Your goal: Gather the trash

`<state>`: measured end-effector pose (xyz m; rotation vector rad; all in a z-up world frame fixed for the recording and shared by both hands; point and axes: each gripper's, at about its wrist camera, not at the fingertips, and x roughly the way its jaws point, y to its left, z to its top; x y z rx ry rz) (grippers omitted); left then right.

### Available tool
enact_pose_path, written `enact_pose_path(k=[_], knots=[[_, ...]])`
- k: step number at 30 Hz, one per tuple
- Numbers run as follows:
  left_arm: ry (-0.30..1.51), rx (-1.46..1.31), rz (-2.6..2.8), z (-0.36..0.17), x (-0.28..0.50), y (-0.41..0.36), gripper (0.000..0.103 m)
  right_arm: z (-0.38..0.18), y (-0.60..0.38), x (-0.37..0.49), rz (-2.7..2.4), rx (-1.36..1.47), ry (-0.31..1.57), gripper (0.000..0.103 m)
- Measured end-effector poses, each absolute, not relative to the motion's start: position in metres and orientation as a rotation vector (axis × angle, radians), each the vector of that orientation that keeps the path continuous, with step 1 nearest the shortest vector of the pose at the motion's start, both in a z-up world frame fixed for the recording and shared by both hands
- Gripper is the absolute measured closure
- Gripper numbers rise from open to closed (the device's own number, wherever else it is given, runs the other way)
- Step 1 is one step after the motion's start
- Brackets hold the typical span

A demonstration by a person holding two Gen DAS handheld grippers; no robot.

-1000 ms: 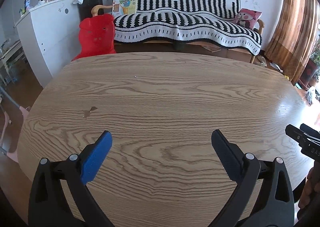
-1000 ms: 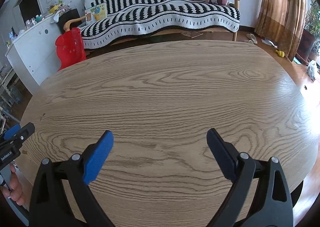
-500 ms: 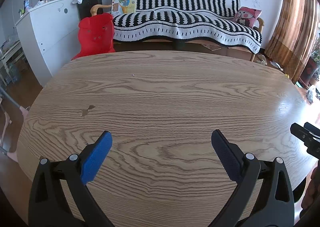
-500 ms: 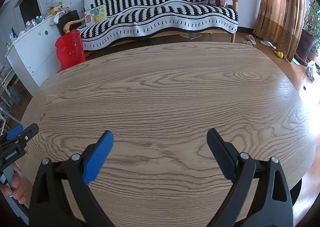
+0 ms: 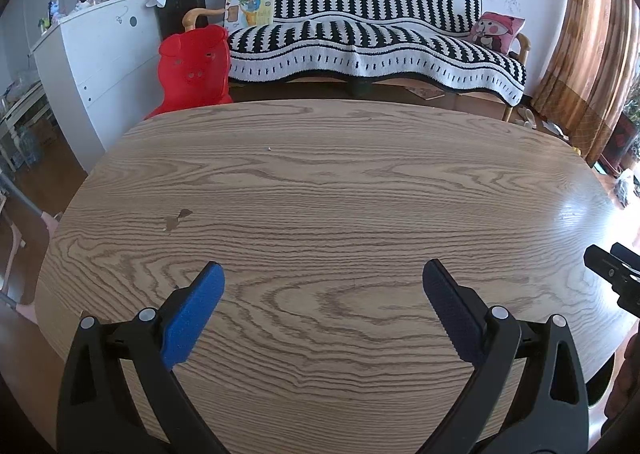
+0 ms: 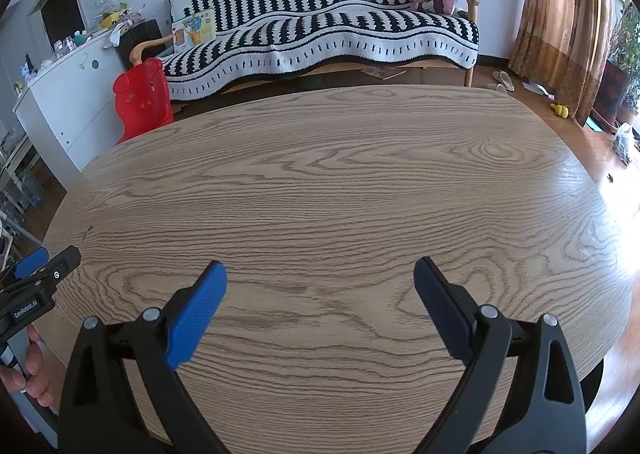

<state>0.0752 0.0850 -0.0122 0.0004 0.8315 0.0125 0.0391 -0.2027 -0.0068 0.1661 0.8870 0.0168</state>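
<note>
My left gripper [image 5: 322,286] is open and empty, held over the near part of a wooden oval table [image 5: 340,190]. My right gripper [image 6: 320,286] is open and empty over the same table [image 6: 340,182]. A small brown scrap or stain [image 5: 176,217] lies on the table at the left, well ahead of the left gripper. A tiny white crumb [image 5: 269,149] lies farther back. I see no other trash on the table. Each gripper shows at the edge of the other's view, the right one [image 5: 612,270] and the left one [image 6: 36,282].
A sofa with a black-and-white striped cover [image 5: 372,46] stands beyond the table. A red plastic child's chair [image 5: 194,70] and a white cabinet [image 5: 100,54] stand at the far left. Curtains [image 6: 560,22] hang at the right; slippers and small items lie on the floor.
Both grippers have drawn back and risen slightly, so a bit more of the table and room shows. Both stay open.
</note>
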Motion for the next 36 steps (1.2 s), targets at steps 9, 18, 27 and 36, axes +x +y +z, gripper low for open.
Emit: enact_pose_path(k=[9, 18, 27, 36], knots=[[0.833, 0.002, 0.013, -0.0129, 0.0736, 0.0854, 0.007, -0.0061, -0.2029, 0.0387, 0.017, 0.165, 0.887, 0.012], [0.838, 0.013, 0.013, -0.0159, 0.0721, 0.0878, 0.007, -0.0061, -0.2029, 0.0385, 0.018, 0.165, 0.887, 0.012], [0.841, 0.011, 0.015, -0.0176, 0.0723, 0.0902, 0.007, -0.0059, -0.2026, 0.0381, 0.018, 0.164, 0.886, 0.012], [0.842, 0.011, 0.018, -0.0176, 0.0719, 0.0903, 0.007, -0.0060, -0.2020, 0.0384, 0.017, 0.167, 0.886, 0.012]])
